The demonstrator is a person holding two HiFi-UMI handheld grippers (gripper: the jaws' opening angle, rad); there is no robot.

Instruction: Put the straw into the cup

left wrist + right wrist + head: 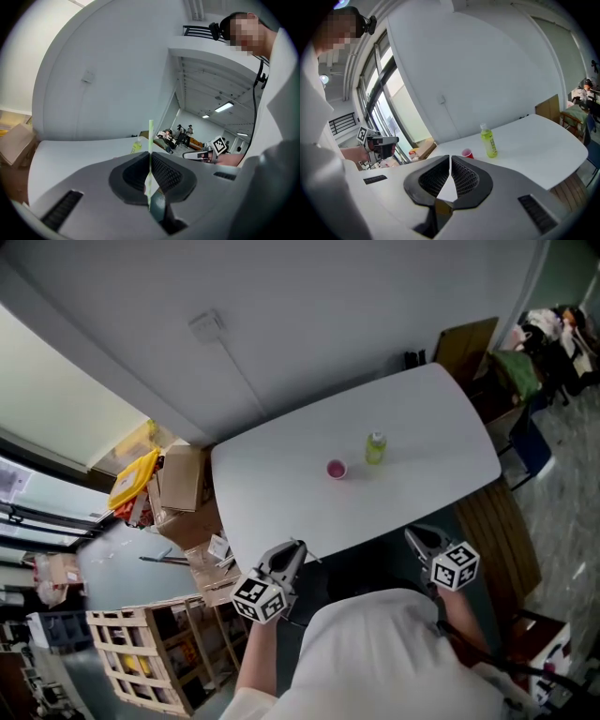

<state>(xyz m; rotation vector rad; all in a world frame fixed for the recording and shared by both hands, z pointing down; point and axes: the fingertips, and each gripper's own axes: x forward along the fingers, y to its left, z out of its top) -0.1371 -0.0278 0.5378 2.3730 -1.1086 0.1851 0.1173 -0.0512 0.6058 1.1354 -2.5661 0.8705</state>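
pinching the pale green straw (151, 136) upright between its jaws, the left gripper (298, 547) hangs off the near edge of the white table (281, 493), well apart from the red cup (337, 468), which stands near a green bottle (376, 448). the right gripper (450, 159) is closed on nothing.

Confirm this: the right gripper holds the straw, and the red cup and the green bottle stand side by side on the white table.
One thing is wrong. The straw is held by the left gripper, not the right. The left gripper view shows it clamped between the jaws, while the right gripper is shut on nothing. The rest holds: the red cup and the green bottle stand side by side on the white table.
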